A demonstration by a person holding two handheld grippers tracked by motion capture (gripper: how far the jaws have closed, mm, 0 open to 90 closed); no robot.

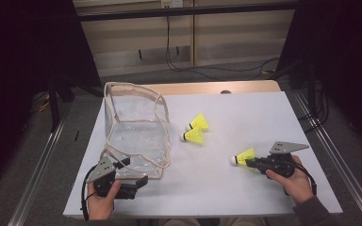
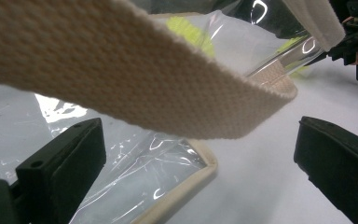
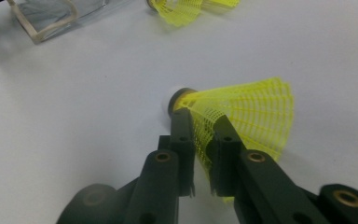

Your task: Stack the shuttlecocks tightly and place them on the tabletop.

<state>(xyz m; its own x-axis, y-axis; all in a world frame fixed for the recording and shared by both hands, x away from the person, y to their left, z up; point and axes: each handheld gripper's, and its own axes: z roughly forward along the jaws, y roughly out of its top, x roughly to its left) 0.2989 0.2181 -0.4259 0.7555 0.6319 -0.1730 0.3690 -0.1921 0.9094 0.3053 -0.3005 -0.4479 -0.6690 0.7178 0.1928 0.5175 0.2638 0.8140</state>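
Note:
A clear plastic bag with beige webbing trim stands at the left of the white table. My left gripper sits at the bag's near corner, jaws wide open. In the left gripper view the beige strap crosses close above the gap of the left gripper, touching neither pad. My right gripper lies low at the right, shut on the mesh skirt of a yellow shuttlecock. The right gripper view shows the jaws of the right gripper pinching that shuttlecock, cork tip pointing away.
Two more yellow shuttlecocks lie side by side mid-table, just right of the bag. A wooden strip runs behind the table's far edge. Metal rails flank both sides.

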